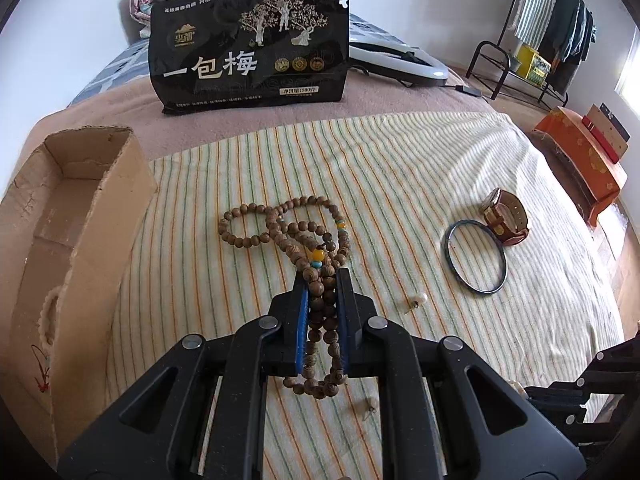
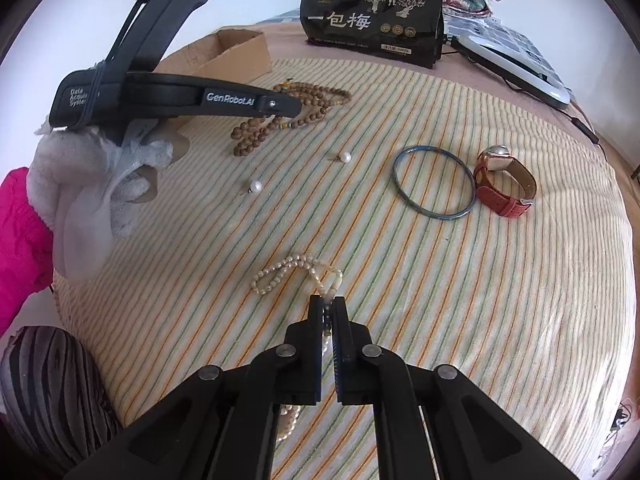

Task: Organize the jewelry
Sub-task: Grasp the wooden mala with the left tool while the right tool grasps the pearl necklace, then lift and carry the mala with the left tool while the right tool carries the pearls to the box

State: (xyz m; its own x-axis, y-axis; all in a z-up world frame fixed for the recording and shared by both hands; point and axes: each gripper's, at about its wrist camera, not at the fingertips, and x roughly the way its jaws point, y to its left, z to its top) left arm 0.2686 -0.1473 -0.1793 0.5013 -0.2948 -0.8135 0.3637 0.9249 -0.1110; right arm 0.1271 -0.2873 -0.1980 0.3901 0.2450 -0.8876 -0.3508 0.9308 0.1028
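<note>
**Both grippers closed on bead strings, box waiting at the left**

Striped cloth [image 1: 400, 168] covers the bed, with a black snack bag [image 1: 248, 44] standing at the far edge and folded bedding behind it. Farthest left sits the open cardboard box [image 1: 80, 200], apparently the place for the jewelry; a pale beaded loop seems to lie against its near wall, though that is hard to make out. Next comes the wooden bead necklace [image 1: 304, 236], most of it sprawled in loops on the cloth, its near end clamped between the jaws of the left gripper [image 1: 322, 280]. Right of it lie two loose pearl pieces [image 2: 344, 156] [image 2: 255, 186], then the blue bangle [image 1: 474, 256], touching the brown-strapped watch [image 1: 506, 216].

In the right wrist view, the right gripper [image 2: 328, 304] is clenched on the pearl strand [image 2: 296, 274], the rest of which rests on the cloth just ahead of the fingertips.

Judging from this, the step in hand is the pickup of both strings. The next move calls for lifting high enough that the trailing loops clear the cloth and the box wall, then carrying left to the box. The wooden beads could snag or swing.
</note>
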